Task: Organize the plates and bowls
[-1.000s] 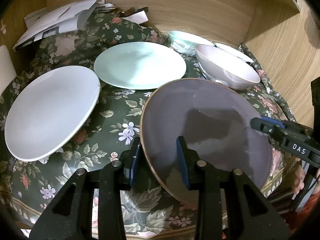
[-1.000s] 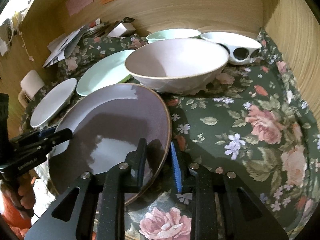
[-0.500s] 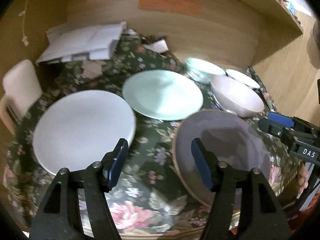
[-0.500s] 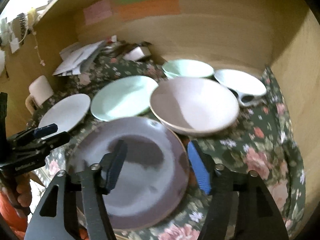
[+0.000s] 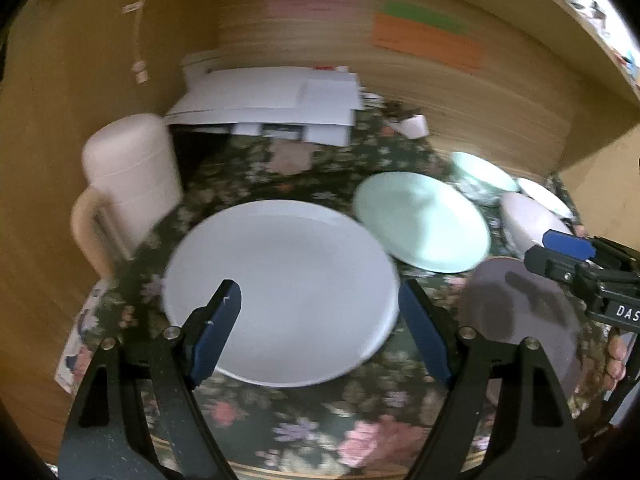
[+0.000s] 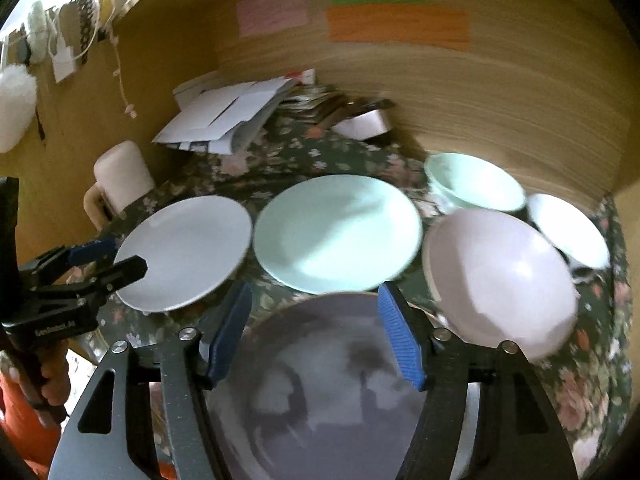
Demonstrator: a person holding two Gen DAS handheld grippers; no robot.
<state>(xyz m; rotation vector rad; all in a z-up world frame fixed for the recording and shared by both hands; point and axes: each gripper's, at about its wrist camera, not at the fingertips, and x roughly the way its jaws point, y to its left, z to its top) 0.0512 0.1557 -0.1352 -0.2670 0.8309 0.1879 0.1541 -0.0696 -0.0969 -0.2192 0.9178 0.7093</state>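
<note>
While both tools hang above the floral cloth (image 6: pixel 592 364), the left gripper (image 5: pixel 316 328) stands wide, its jaws having just been opening, nothing between them, over the white plate (image 5: pixel 280 292). The right gripper (image 6: pixel 314 336) is half spread and empty above the grey plate (image 6: pixel 320 392), nearest. Further off lie the mint plate (image 6: pixel 336 232), the pink bowl (image 6: pixel 500 276) at right, the mint bowl (image 6: pixel 476 180) beyond.
</note>
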